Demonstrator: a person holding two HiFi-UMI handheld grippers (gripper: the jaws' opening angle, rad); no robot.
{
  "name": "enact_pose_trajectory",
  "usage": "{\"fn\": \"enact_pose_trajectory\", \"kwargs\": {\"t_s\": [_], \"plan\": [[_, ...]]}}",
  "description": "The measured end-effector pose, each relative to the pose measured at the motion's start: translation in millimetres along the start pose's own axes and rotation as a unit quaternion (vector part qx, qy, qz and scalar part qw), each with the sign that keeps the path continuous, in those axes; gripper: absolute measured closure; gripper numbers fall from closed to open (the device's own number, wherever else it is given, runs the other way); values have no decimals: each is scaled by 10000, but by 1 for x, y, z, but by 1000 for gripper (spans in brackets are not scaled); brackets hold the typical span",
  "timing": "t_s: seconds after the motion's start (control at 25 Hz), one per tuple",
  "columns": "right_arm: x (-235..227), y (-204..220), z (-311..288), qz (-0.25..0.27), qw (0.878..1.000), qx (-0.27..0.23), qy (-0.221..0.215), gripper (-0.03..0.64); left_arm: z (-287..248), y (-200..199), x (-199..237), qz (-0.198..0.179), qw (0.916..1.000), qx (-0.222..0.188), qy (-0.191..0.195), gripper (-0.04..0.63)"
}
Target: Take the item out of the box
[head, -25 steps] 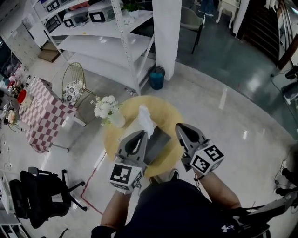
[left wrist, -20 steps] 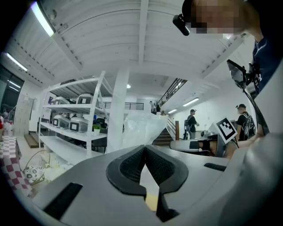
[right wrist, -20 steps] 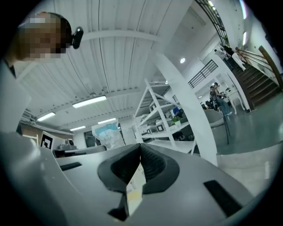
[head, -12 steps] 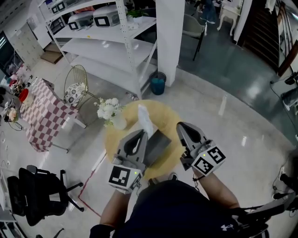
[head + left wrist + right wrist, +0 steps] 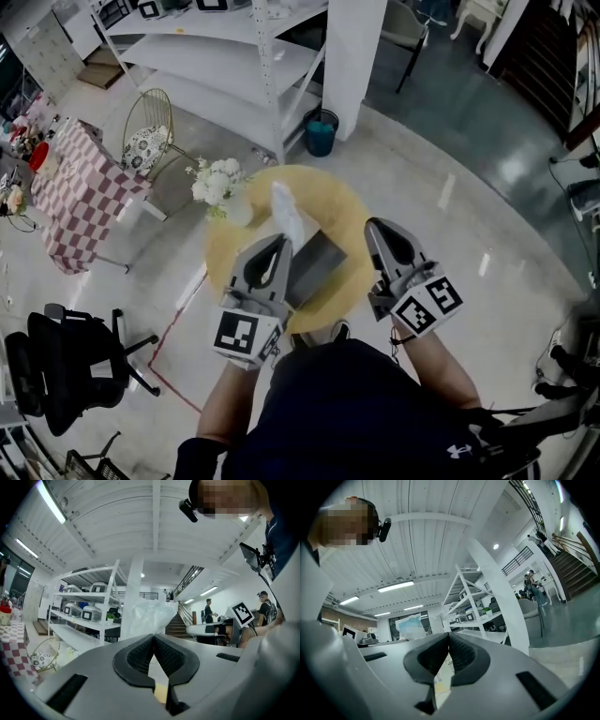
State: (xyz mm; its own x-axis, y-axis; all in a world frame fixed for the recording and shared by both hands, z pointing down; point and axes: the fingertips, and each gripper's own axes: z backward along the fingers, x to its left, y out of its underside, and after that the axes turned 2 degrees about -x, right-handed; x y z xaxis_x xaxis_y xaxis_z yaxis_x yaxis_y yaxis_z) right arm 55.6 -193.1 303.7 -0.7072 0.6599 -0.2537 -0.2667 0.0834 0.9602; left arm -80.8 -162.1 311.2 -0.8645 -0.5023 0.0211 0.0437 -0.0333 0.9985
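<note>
A grey box (image 5: 317, 265) lies on the round yellow table (image 5: 330, 204), with a white tissue (image 5: 287, 216) standing up out of its far end. My left gripper (image 5: 278, 246) hovers at the box's left side, just short of the tissue, shut with nothing in it. My right gripper (image 5: 378, 230) hangs to the right of the box, apart from it, also shut and empty. In the left gripper view the tissue (image 5: 152, 615) rises just beyond the closed left gripper (image 5: 153, 637). The right gripper view looks past its closed right gripper (image 5: 448, 634) toward the shelving.
A vase of white flowers (image 5: 217, 185) stands at the table's left edge. White metal shelving (image 5: 234, 75) and a pillar (image 5: 356, 52) are behind. A wire chair (image 5: 148, 141), a checked table (image 5: 80, 202) and a black office chair (image 5: 56, 352) stand to the left.
The head view has shifted, so the table and shelves sit a little higher and closer. Both grippers keep their places beside the box, still shut.
</note>
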Motion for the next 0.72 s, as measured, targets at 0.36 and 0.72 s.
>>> {"fn": "enact_pose_trajectory", "kwargs": {"t_s": [0.36,0.72], "plan": [[-4,4,-5,363,9993,106,65,604,-8,10,7,14,10000,79,-20,577],[-11,5,-4,320,9994,79,60,604,-15,17,3,12,9999,168,13,577]]}}
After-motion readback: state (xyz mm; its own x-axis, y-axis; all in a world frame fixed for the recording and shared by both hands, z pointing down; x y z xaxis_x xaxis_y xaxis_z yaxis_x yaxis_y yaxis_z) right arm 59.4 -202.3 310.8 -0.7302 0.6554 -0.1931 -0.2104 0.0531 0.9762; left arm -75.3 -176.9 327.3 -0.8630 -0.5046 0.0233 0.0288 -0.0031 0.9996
